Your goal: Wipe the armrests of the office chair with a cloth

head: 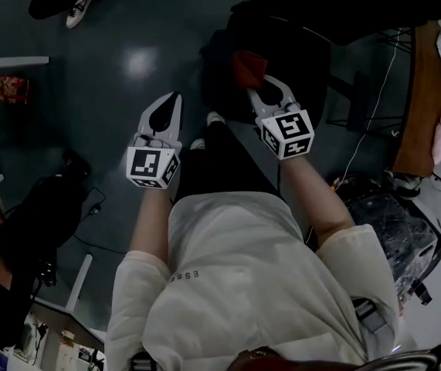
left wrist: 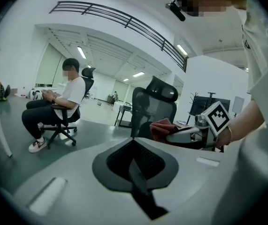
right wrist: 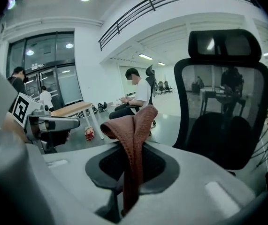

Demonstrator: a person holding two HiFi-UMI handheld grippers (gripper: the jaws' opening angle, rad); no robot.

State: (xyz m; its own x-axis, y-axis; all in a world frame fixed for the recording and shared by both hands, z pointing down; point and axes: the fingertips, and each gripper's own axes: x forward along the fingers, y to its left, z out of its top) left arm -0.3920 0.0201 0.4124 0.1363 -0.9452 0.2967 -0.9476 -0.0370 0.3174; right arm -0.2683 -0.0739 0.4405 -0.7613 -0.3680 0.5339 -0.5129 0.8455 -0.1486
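A chair (right wrist: 223, 125) stands on the floor just ahead of the person. The left tongs (head: 172, 105) hang closed and empty, apparently spare. The right tongs (head: 271, 91) clamp the folded cloth (right wrist: 133, 135), held up near the chair, seemingly ready for wiping.

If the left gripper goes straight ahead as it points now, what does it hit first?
Most likely the office chair, dead ahead of the left gripper. Nothing nearer shows in that line, though depth is unclear.

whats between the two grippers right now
In the head view, the person's white shoe and dark trouser leg lie between the left gripper and the right gripper holding the cloth.
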